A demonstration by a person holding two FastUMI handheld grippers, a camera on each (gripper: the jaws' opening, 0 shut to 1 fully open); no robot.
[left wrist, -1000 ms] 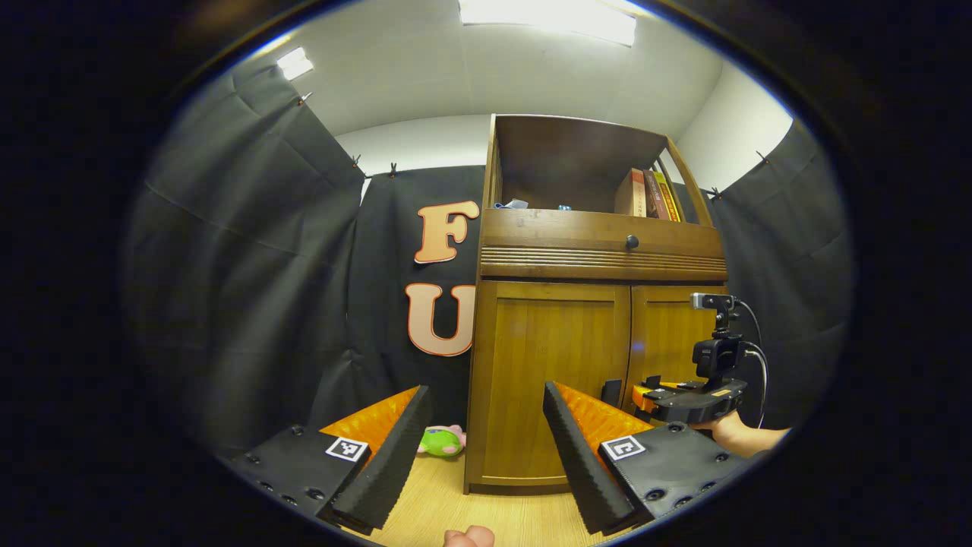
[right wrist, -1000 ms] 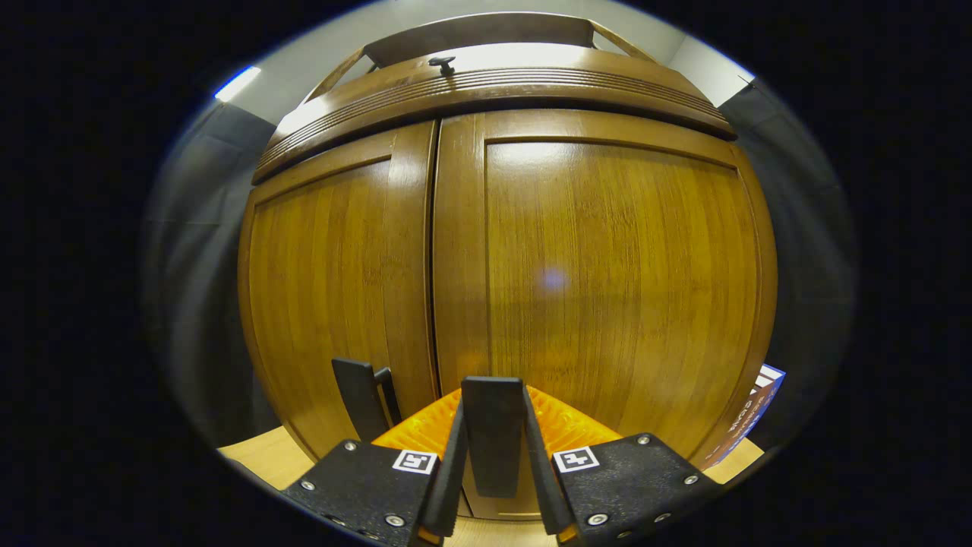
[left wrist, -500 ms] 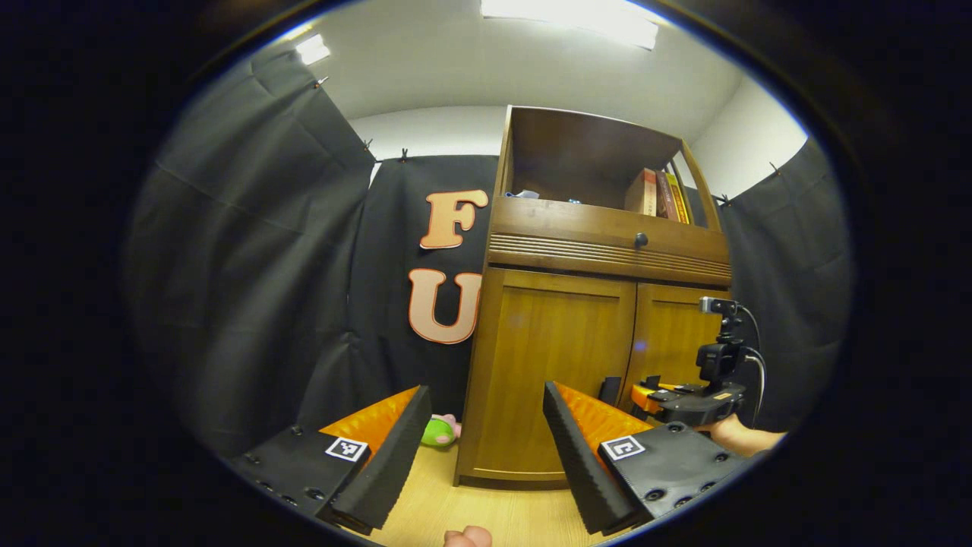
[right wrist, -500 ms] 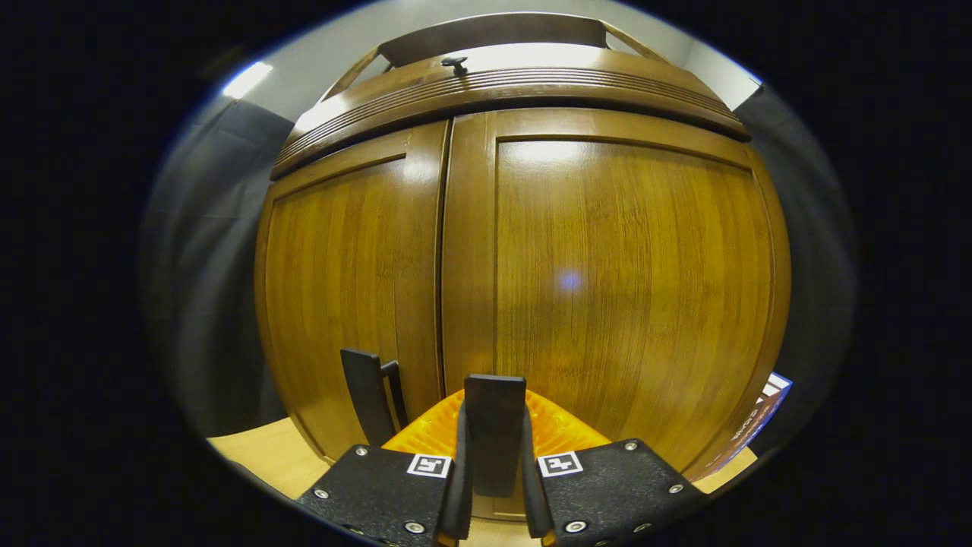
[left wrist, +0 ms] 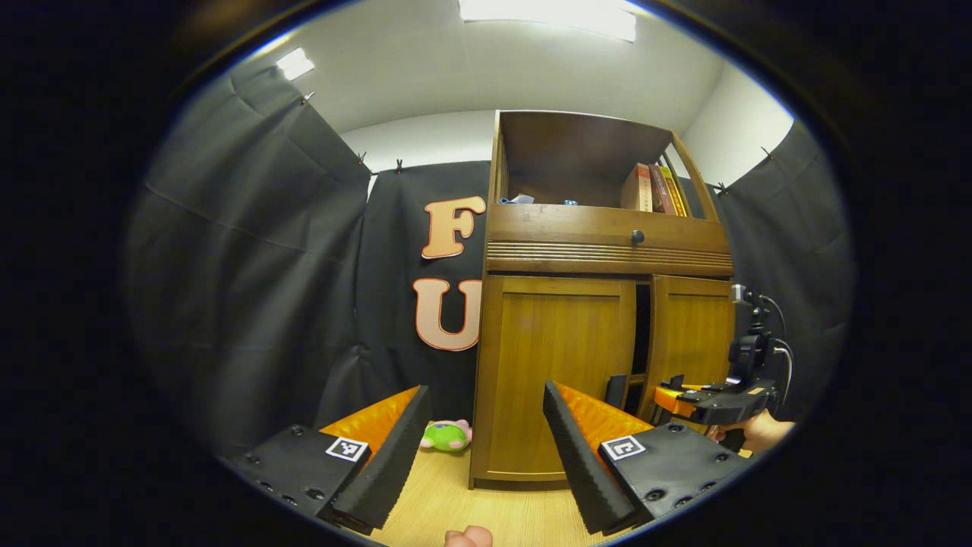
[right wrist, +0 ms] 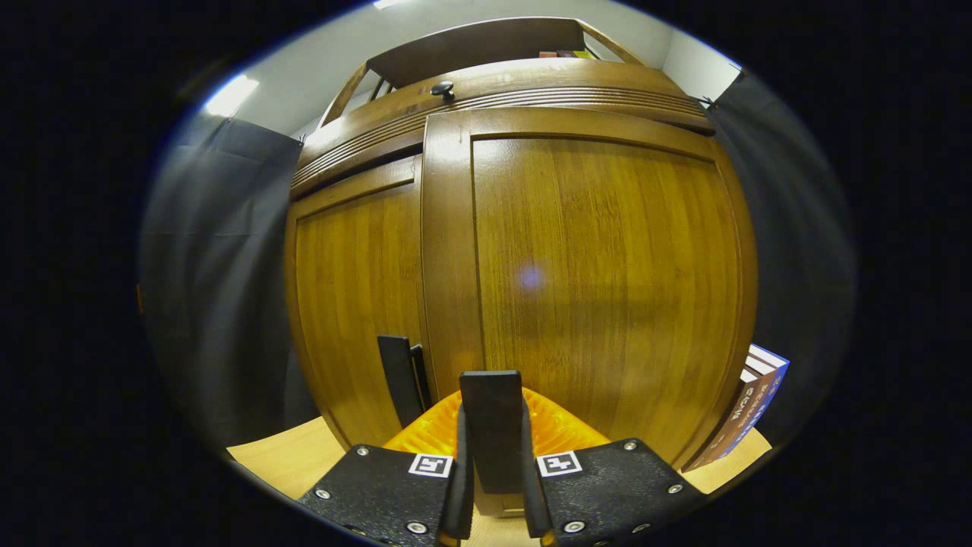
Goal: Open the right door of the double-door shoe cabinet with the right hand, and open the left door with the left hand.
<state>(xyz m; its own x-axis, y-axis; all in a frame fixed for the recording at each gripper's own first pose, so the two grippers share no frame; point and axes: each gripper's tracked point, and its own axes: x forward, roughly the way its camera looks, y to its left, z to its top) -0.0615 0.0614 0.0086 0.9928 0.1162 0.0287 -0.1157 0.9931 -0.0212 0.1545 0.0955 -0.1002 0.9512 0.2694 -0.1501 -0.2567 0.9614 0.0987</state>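
The wooden shoe cabinet (left wrist: 562, 228) stands ahead in the left gripper view. Its left door (left wrist: 558, 372) is closed. Its right door (left wrist: 691, 342) stands slightly ajar, with a dark gap (left wrist: 642, 334) between the two. My right gripper (right wrist: 492, 450) is shut on the right door's black handle (right wrist: 492, 403); the right door (right wrist: 600, 273) swings out ahead of the left door (right wrist: 353, 304). The left door's black handle (right wrist: 396, 376) is free. My left gripper (left wrist: 484, 391) hangs open, well short of the cabinet. The right gripper (left wrist: 702, 399) and its hand also show there.
A green plush toy (left wrist: 446, 437) lies on the wooden floor (left wrist: 448, 501) left of the cabinet. Books (right wrist: 748, 410) lean by the cabinet's right side. More books (left wrist: 657, 190) stand on the upper shelf, above a drawer with a dark knob (left wrist: 637, 237).
The right door has swung outward from closed, opening a dark gap beside the left door, with the right gripper still clamped on its handle. The left gripper has barely shifted.
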